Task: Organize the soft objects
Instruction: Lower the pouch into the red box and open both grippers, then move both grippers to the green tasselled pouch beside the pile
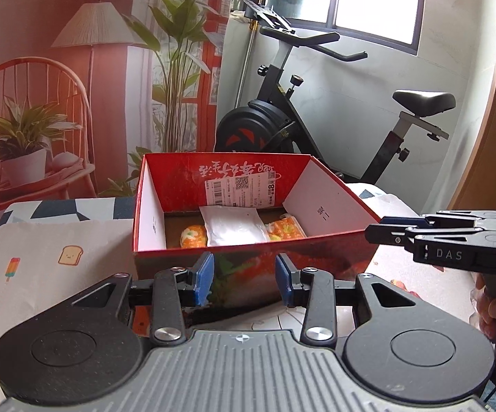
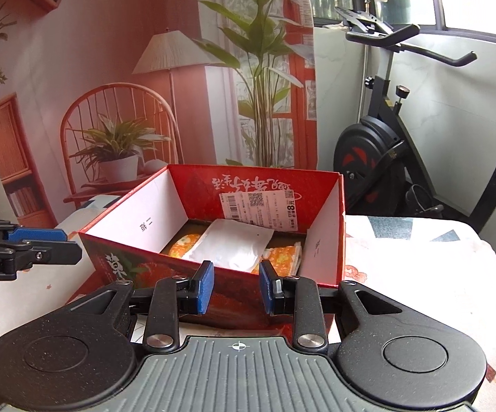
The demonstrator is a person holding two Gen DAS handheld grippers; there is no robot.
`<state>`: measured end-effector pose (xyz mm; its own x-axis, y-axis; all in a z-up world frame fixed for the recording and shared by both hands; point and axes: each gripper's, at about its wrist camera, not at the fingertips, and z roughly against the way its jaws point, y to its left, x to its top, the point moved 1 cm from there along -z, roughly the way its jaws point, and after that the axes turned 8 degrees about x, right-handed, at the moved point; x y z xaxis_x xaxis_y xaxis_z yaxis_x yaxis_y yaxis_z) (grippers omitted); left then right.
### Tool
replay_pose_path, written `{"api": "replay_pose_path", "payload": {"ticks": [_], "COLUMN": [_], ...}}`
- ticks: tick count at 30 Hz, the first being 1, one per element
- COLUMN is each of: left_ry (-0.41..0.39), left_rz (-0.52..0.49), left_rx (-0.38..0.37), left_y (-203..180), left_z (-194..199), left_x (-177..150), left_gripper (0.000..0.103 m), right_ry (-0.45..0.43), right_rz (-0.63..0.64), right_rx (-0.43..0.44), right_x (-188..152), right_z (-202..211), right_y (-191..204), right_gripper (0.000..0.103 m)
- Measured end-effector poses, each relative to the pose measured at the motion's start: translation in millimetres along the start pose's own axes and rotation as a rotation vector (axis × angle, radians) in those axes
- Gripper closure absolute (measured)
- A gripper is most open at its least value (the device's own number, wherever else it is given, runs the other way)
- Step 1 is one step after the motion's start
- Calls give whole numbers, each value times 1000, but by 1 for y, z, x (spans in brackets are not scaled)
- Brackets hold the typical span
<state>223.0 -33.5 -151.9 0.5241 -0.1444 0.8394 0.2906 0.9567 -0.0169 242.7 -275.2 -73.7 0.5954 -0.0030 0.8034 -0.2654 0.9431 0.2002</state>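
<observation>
- A red cardboard box [image 1: 330,206] is seen in the middle of the left wrist view, open at the top, on a table covered by a printed cloth [image 1: 42,261].
- In the right wrist view the same red cardboard box [image 2: 138,219] is placed slightly left of centre, with one corner turned toward the camera.
- On the bottom of the box a flat white pouch [image 1: 230,226] is laid in the middle.
- An orange patterned soft item [image 1: 193,237] is seen just left of the pouch, and a second orange patterned piece [image 1: 285,230] just right of it; both are touching or nearly touching the pouch.
- A white label with a barcode [image 1: 241,190] is stuck on the inner far wall of the box.
- The left gripper [image 1: 244,283] is shown at the bottom centre, in front of the near wall of the box. Its blue pads are parted and nothing is held between them.
- The right gripper [image 2: 236,286] is shown at the bottom centre of its own view. Its jaws are also parted, by a narrower gap, and they are empty.
- In the left wrist view the right gripper is seen from the side at the right edge, held by a hand [image 1: 495,309].
- An exercise bike [image 1: 282,116] is standing behind the table, at the upper right.
</observation>
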Motion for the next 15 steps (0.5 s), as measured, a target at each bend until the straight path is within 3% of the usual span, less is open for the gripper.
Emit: {"api": "replay_pose_path", "payload": {"ticks": [6,15], "left_ry": [18,62], "left_rz": [13,52], "left_rx": [1,-17], "left_y": [-4,-9], "left_z": [21,40], "left_x": [-27,-70], "left_gripper": [62,62], "right_ry": [-31,-20], "right_rz": [4,74], "right_rx": [-14,-22], "right_x": [-18,-70], "right_z": [32,67], "right_y": [8,37], "right_gripper": [54,48]}}
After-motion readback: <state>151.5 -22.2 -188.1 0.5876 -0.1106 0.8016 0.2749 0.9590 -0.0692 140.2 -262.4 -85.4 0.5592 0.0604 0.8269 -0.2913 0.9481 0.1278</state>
